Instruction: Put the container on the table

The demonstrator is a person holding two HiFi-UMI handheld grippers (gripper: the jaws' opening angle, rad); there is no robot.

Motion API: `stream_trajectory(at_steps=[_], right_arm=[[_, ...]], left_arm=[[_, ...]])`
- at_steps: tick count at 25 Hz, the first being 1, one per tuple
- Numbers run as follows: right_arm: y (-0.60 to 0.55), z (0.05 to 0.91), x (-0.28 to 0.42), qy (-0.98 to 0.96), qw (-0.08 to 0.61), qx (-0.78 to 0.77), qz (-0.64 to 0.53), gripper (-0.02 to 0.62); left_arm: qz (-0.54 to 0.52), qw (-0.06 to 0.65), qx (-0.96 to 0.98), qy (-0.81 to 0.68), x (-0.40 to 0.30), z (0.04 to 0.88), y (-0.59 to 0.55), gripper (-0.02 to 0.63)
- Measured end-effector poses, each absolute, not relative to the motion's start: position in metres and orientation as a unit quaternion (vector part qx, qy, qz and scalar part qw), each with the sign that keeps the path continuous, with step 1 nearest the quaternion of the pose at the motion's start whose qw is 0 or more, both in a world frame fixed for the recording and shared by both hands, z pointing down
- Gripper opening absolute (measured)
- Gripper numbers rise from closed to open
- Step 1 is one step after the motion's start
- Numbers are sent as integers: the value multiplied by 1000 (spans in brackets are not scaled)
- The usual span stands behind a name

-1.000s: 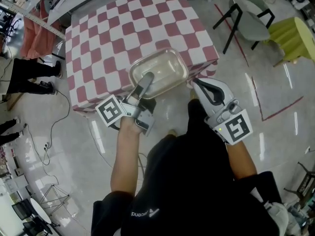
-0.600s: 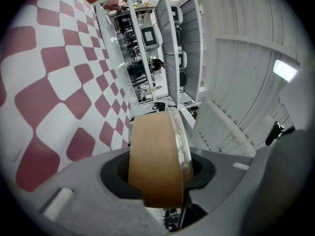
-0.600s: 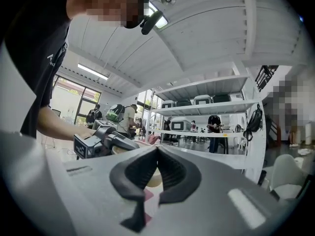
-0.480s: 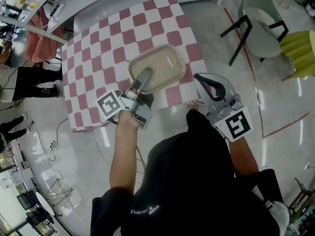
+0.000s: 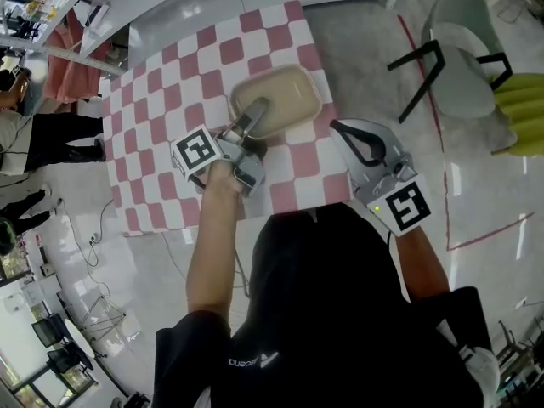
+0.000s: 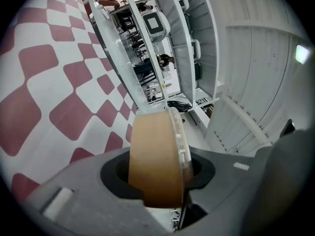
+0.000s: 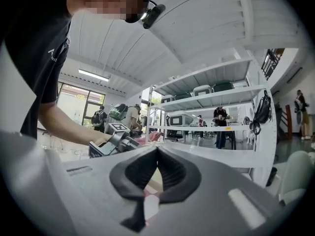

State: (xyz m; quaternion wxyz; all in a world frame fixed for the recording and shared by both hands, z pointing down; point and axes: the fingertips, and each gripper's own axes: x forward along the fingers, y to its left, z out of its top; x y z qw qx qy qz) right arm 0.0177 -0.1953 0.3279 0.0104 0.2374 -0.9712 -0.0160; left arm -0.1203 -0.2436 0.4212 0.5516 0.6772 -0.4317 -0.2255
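Note:
A shallow beige container (image 5: 285, 96) with a clear lid hangs over the red-and-white checked table (image 5: 161, 92). My left gripper (image 5: 255, 113) is shut on its near rim. In the left gripper view the container (image 6: 157, 151) stands edge-on between the jaws, with the table (image 6: 49, 82) close beside it. Whether it touches the cloth I cannot tell. My right gripper (image 5: 340, 127) hovers at the table's near right corner, shut with nothing in it. Its closed tips (image 7: 157, 149) show in the right gripper view, which also shows the left gripper (image 7: 115, 139) out at the left.
A pale chair with black legs (image 5: 459, 49) stands right of the table, a yellow-green seat (image 5: 523, 109) beyond it. People (image 5: 42, 134) stand on the left. White shelving (image 7: 211, 100) runs along the far side. Red tape (image 5: 484, 228) marks the floor at the right.
Both grippers have travelled forward over the table. The container, held throughout, has gone from the table's near edge to above its middle. The jaws have not changed.

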Motion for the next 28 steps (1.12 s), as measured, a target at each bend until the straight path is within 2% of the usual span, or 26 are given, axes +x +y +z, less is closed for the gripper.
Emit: stream_trajectory(at_steps=[9,22,25,28], right_arm=[[-212,340,11,-964,18,264,-3,3],[-239,352,10,-955,31,294,13,3],[-243,354,8,-955,33,294,16,3],[-245,357,6,-955,35,295,21,3]], left_arm=[[-146,578,677,-433,-123,476,-299,186],[-105,609,667,-417,-117,513,-337,190],[-82,601,667,-431,-121,516,-339,213],[-52,584,677,-445,-124,520,-339,273]])
